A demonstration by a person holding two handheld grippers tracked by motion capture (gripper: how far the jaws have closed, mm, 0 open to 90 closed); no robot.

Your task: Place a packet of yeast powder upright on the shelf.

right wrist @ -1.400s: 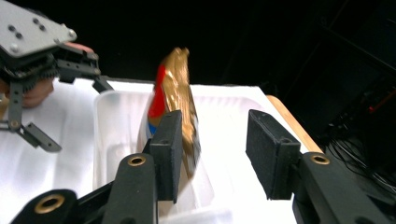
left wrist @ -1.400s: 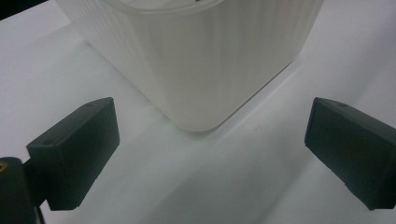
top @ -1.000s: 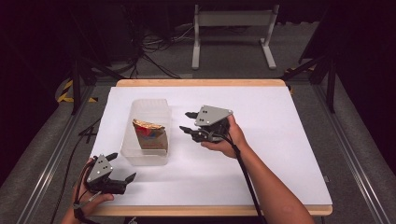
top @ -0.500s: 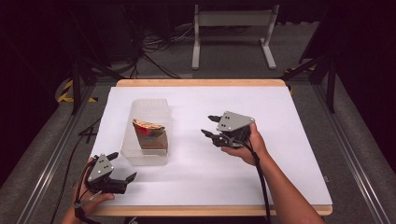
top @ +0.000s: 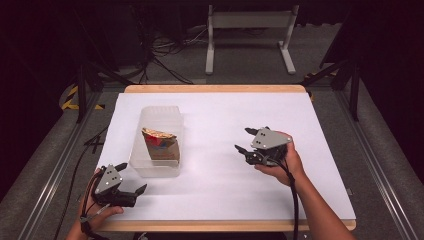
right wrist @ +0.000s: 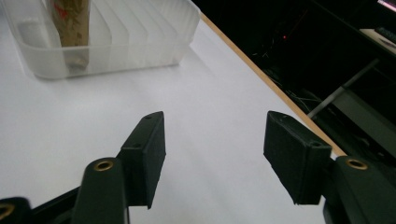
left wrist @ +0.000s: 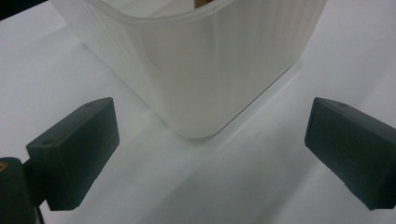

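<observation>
The snack packet stands in the clear bin, left of centre on the surface; your left gripper, open and empty, sits nearer than your right gripper, whose empty jaws just widened.

White table cover, metal stand, floor cables

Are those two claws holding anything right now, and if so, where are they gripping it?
Nothing is held. The left claw stands open before the plastic bin, not touching it. The right claw, jaws just opening, has bare table between them; the snack bag sits in the bin.
</observation>
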